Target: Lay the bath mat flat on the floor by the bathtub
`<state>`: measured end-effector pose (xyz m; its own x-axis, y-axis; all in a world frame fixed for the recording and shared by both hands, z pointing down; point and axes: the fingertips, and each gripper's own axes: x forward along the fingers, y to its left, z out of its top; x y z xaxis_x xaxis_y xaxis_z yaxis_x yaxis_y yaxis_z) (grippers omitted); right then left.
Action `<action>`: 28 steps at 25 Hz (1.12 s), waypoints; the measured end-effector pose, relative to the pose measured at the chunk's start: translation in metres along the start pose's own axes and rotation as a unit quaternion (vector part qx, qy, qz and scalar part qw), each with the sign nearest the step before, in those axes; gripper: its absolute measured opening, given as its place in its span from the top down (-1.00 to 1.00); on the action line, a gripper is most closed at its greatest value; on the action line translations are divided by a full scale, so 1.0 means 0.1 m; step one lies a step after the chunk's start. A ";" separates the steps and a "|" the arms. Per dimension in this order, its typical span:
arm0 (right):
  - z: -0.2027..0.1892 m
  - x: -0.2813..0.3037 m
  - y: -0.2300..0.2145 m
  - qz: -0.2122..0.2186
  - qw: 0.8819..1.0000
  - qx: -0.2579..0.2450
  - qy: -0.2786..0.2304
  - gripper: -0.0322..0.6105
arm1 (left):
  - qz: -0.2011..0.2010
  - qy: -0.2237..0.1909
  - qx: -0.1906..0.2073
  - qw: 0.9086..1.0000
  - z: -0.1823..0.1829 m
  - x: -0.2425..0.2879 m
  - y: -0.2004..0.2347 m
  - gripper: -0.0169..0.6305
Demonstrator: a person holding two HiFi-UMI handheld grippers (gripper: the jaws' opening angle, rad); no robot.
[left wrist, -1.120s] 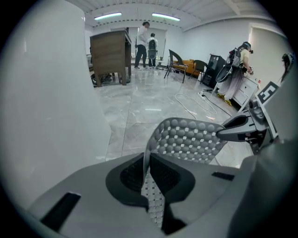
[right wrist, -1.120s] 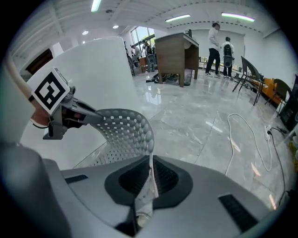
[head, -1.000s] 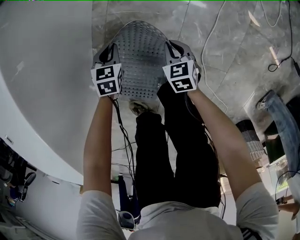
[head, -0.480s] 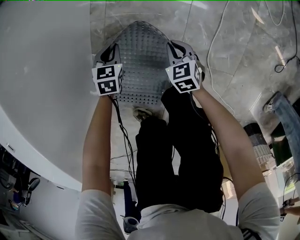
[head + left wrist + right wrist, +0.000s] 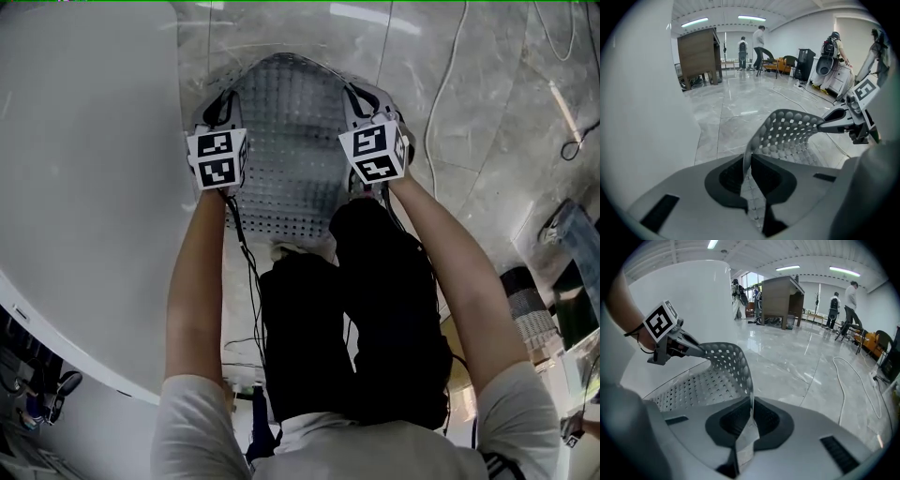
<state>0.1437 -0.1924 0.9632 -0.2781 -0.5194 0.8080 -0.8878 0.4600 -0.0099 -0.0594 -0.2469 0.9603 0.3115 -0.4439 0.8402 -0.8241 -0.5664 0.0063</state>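
Bath mat of grey perforated rubber [image 5: 286, 141] is hanging spread between my tongs, above the grey marble floor [image 5: 469, 122] and just beside the white bathtub [image 5: 84, 187]. Left gripper [image 5: 749, 164] and right gripper [image 5: 751, 416] are each clenching a near corner of it. Both are sinking lower than a second ago, so I am judging the laying-down as under way, with release not yet due.

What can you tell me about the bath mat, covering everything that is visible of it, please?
The bath mat is a translucent grey, rubbery sheet dotted with rows of small holes and bumps. It curves, not yet flat, between the grippers: the left gripper is shut on one side edge, the right gripper on the opposite one. It is over the marble-look floor, beside the white bathtub.
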 end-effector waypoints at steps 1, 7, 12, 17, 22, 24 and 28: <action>0.00 0.07 -0.03 -0.003 1.000 0.000 -0.005 0.83 | 0.003 -0.005 0.003 1.000 0.02 0.09 0.03 0.89; 0.06 0.31 -0.14 -0.023 0.998 -0.018 -0.060 0.83 | 0.015 -0.029 0.063 0.998 0.21 0.45 0.19 0.89; 0.01 0.51 -0.29 -0.067 0.992 0.000 -0.105 0.83 | 0.023 -0.084 0.083 0.993 0.22 0.63 0.26 0.89; 0.04 0.64 -0.40 -0.086 0.992 -0.002 -0.096 0.83 | 0.051 -0.102 0.080 0.990 0.18 0.76 0.34 0.89; 0.14 0.67 -0.55 -0.070 0.995 -0.019 -0.065 0.83 | 0.060 -0.125 0.053 0.989 0.51 0.84 0.44 0.85; 0.14 0.67 -0.51 -0.063 0.996 -0.034 -0.055 0.83 | 0.065 -0.109 0.080 0.989 0.49 0.83 0.44 0.85; 0.15 0.73 -0.57 -0.055 0.997 -0.039 -0.039 0.72 | 0.027 -0.162 -0.005 0.986 0.58 0.68 0.46 0.79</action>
<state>0.1687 -0.2674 1.0137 -0.2105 -0.6227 0.7536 -0.8846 0.4494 0.1242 -0.0490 -0.3431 0.9866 0.4012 -0.6722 0.6222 -0.8474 -0.5303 -0.0265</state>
